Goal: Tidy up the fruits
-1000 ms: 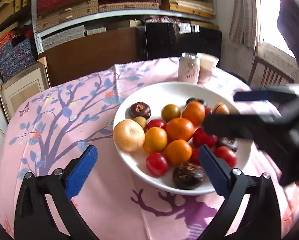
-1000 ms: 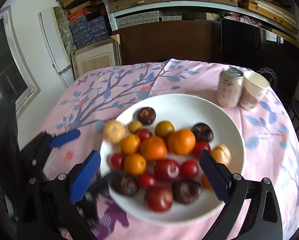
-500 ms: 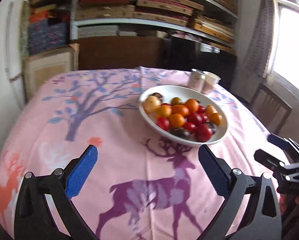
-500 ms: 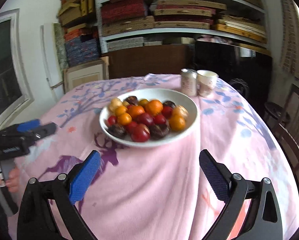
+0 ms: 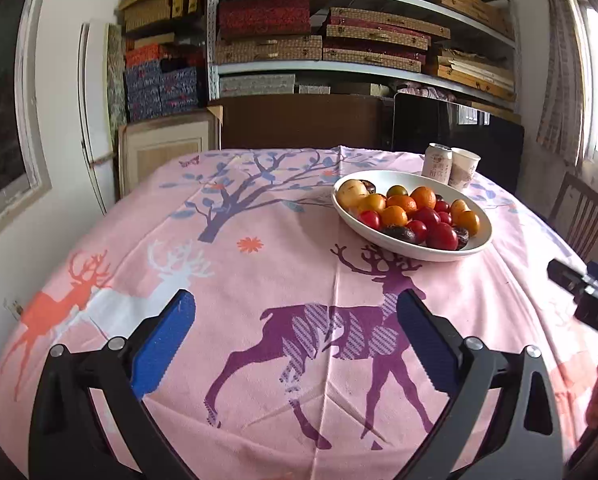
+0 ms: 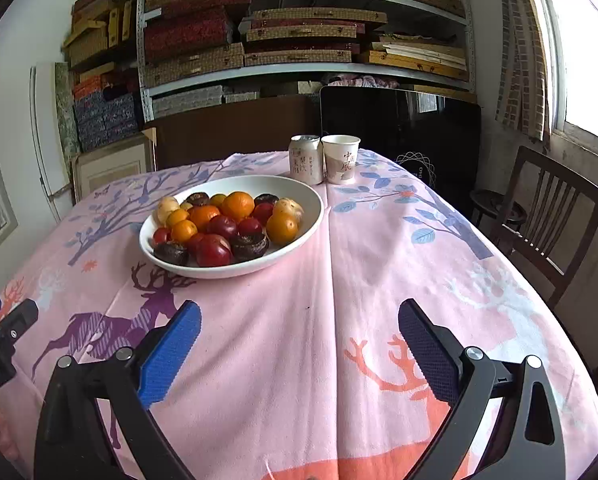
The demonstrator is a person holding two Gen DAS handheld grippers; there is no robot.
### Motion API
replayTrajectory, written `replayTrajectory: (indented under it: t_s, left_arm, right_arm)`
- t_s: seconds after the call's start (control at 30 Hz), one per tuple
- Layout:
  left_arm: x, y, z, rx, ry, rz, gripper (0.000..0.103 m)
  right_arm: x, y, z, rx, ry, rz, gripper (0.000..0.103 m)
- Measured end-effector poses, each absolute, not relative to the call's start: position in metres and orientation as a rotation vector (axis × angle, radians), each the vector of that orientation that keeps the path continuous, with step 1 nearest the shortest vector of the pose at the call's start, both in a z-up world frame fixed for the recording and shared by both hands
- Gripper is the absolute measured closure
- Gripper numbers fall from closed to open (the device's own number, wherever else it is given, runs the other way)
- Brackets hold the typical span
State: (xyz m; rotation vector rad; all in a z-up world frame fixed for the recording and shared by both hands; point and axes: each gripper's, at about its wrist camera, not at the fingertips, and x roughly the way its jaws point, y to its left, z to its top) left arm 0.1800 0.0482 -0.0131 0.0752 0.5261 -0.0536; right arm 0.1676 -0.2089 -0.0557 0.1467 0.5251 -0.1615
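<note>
A white bowl [image 5: 475,250] [image 6: 307,200] holds several fruits: oranges [image 5: 423,197] [image 6: 239,204], red fruits [image 5: 441,236] [image 6: 215,252], dark brown fruits [image 6: 171,252] and a pale yellow fruit [image 5: 351,192]. It sits on a pink table with a deer-print cloth [image 5: 259,280]. My left gripper [image 5: 295,340] is open and empty, well back from the bowl over the near cloth. My right gripper [image 6: 299,344] is open and empty, also back from the bowl. Each gripper shows at the edge of the other's view.
A drink can [image 6: 306,159] and a paper cup [image 6: 341,158] stand behind the bowl. A wooden chair [image 6: 547,216] stands at the table's right. Shelves stacked with boxes [image 5: 319,40] fill the wall behind.
Both grippers have pulled back from over the bowl to the near side of the table. The bowl now looks far smaller. Both stay open and empty.
</note>
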Motion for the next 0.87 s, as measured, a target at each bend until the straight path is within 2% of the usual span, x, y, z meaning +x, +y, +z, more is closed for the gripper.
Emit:
replayTrajectory:
  t_s: [0.27,0.53,0.87]
  left_arm:
    - [0.170,0.039,-0.007,0.114,0.461,-0.075,0.004]
    - [0.163,0.042,-0.002,0.089,0.393,-0.087,0.004]
    - [0.171,0.044,-0.009,0.068,0.454,-0.093,0.004]
  right_arm:
    - [0.151,-0.187,-0.050,0.029,0.430,-0.176,0.003]
    - [0.143,-0.200,-0.055,0.084,0.405,-0.220,0.003]
    - [0.143,-0.195,-0.055,0.066,0.404,-0.205,0.003]
